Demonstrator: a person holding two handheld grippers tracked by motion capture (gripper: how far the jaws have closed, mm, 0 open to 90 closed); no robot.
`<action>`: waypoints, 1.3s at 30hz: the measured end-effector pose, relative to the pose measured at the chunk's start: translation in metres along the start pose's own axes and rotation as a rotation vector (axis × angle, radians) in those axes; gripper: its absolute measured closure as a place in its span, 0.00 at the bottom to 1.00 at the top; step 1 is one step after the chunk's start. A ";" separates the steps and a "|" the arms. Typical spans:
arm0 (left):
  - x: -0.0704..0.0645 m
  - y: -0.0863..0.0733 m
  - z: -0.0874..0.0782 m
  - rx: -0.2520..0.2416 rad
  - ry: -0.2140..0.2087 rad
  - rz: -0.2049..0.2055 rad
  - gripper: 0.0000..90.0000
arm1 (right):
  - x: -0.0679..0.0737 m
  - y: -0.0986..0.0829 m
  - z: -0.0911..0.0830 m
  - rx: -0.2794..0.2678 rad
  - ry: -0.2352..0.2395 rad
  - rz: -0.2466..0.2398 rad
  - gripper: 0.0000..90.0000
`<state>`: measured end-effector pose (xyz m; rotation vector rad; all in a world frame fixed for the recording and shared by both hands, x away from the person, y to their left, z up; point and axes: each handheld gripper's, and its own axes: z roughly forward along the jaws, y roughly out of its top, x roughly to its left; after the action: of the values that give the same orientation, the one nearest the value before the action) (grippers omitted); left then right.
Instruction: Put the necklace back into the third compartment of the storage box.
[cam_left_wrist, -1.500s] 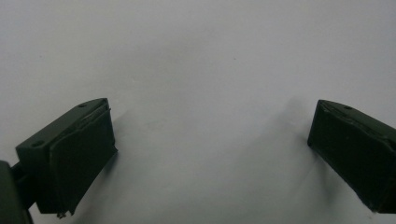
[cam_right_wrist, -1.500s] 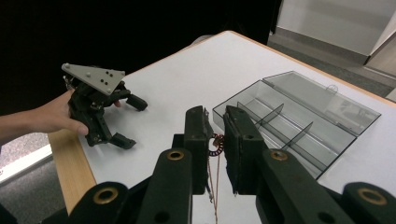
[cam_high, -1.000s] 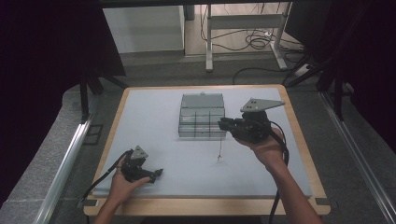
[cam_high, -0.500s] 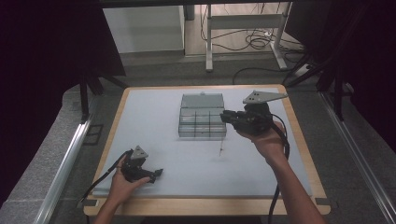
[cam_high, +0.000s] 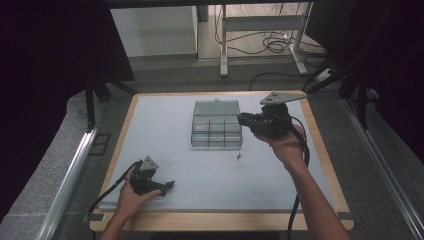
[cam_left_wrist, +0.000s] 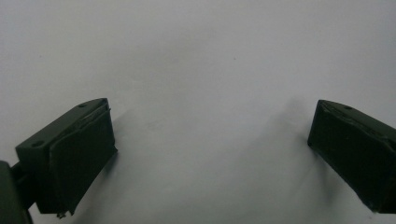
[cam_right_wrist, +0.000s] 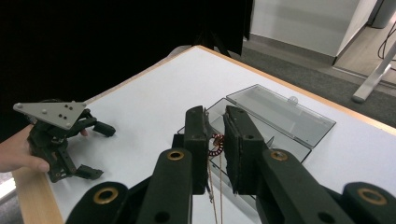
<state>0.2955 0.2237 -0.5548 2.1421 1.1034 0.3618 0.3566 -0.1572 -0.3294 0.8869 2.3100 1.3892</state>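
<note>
Since a second ago the right gripper (cam_high: 243, 119) has carried its load up and toward the far side of the table, so it now sits just beside the right edge of the box (cam_high: 216, 131) instead of in front of it; the left gripper (cam_high: 167, 186) has stayed put.

High view: the box lies mid-table with its lid thrown back, compartments exposed, probably so the right gripper can lower something in. A thin chain (cam_high: 239, 150) hangs from that gripper, its end dangling just above the table (cam_high: 165, 125) in front of the box. The left gripper rests on the table near the person's edge, well apart from the box, out of the way.

Left gripper view: its jaws stand wide apart over bare table (cam_left_wrist: 201, 60), holding nothing.

Right gripper view: the jaws are pinched almost together on a small coiled ring (cam_right_wrist: 215, 143), the chain (cam_right_wrist: 212, 186) trailing down from it. Held high, the chain hangs clear of the box (cam_right_wrist: 261, 121) wall. The left gripper (cam_right_wrist: 95, 150) lies beyond, open, in a hand (cam_right_wrist: 18, 151).
</note>
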 end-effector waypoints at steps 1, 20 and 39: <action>0.000 0.000 0.000 0.000 0.000 -0.001 0.00 | -0.001 0.002 0.001 -0.002 -0.004 0.001 0.87; 0.000 0.000 0.000 0.000 0.000 -0.002 0.00 | -0.004 0.016 0.002 -0.032 -0.012 0.016 0.87; 0.000 0.000 0.000 0.003 -0.001 0.001 0.00 | -0.008 0.039 0.003 -0.061 -0.030 0.030 0.87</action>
<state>0.2954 0.2238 -0.5547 2.1455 1.1026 0.3603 0.3779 -0.1470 -0.2968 0.9211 2.2280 1.4408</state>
